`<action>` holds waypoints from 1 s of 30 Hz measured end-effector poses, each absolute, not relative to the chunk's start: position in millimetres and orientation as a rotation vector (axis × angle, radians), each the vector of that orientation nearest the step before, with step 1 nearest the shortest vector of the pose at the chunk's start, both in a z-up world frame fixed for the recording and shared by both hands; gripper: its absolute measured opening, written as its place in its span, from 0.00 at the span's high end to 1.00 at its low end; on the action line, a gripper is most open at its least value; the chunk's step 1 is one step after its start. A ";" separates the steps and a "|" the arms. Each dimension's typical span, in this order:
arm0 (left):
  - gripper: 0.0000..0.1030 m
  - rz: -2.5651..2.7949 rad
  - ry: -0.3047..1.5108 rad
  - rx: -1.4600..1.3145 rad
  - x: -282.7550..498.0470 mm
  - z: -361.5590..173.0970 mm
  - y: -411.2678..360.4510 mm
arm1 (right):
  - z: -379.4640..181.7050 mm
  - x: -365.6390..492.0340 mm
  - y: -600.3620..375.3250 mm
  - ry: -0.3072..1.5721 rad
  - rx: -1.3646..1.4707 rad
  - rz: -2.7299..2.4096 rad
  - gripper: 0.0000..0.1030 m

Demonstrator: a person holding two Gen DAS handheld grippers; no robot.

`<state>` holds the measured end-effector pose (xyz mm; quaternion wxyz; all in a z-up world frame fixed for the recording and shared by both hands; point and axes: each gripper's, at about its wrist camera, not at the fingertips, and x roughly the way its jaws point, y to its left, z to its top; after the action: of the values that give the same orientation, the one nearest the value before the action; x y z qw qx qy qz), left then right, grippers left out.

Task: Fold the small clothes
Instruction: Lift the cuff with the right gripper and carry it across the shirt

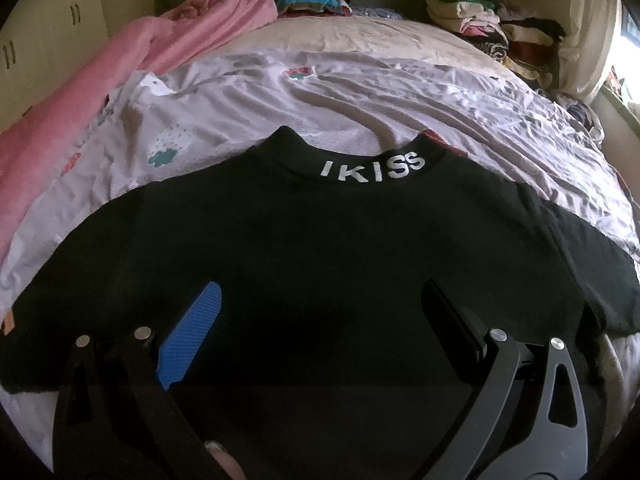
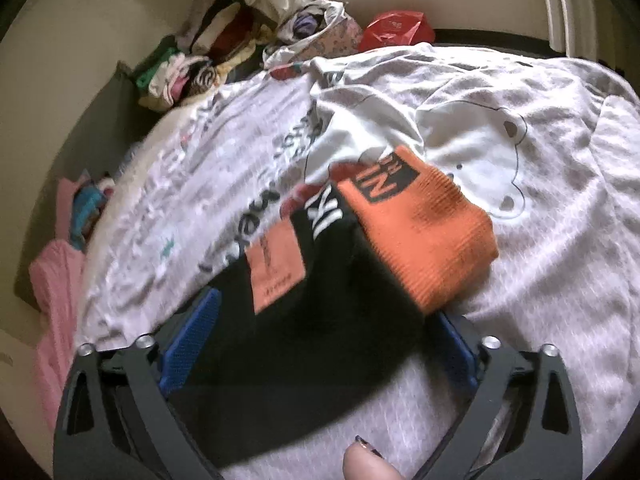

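Left tongs spread wide apart, blue pad on one finger, gripping nothing, hovering low over black top. Fingertip w/ nail just visible at bottom edge betw. the tong arms. Black top spread flat on bed, neck away from cam, collar lettering "IKISS" in white, sleeves out to both sides, orange bit at left cuff edge. Under it, pale printed sheet w/ cloud & strawberry motifs, creased. Farther left, pink blanket bunched along bed edge. At far end, striped folded stack center-left & pile of folded clothes at far right by wall. Right wrist view blurred: right tongs also apart, blue pads both sides, black cloth lying betw. the fingers; cannot tell if touching pads, not clamped. Thumb tip w/ dark polish at bottom edge. Just past tongs, orange ribbed cuff w/ black label, draped over black cloth; orange tag beside collar letters. Beyond, white garment w/ bear drawing lying on grey-speckled cover. Far back: jumbled clothes pile at left by wall, red plastic bag near top center.
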<state>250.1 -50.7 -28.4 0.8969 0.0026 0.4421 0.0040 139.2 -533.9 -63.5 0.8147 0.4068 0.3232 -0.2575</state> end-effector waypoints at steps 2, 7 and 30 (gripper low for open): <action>0.09 0.001 0.916 -0.004 249.7 -28.2 -46.9 | -62.5 136.8 -537.8 0.661 0.871 -0.565 0.42; 0.09 -0.036 0.922 -0.025 246.5 -26.6 -38.8 | -48.9 129.5 -533.3 0.592 0.832 -0.496 0.79; 0.09 -0.127 0.877 -0.143 223.6 20.5 -6.0 | 67.3 145.3 -402.4 0.476 0.485 -0.213 0.84</action>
<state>223.6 -6.0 20.5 0.9010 -0.0691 0.4238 -0.0614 145.3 -402.4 67.3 0.9373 0.2373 0.2331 -0.1042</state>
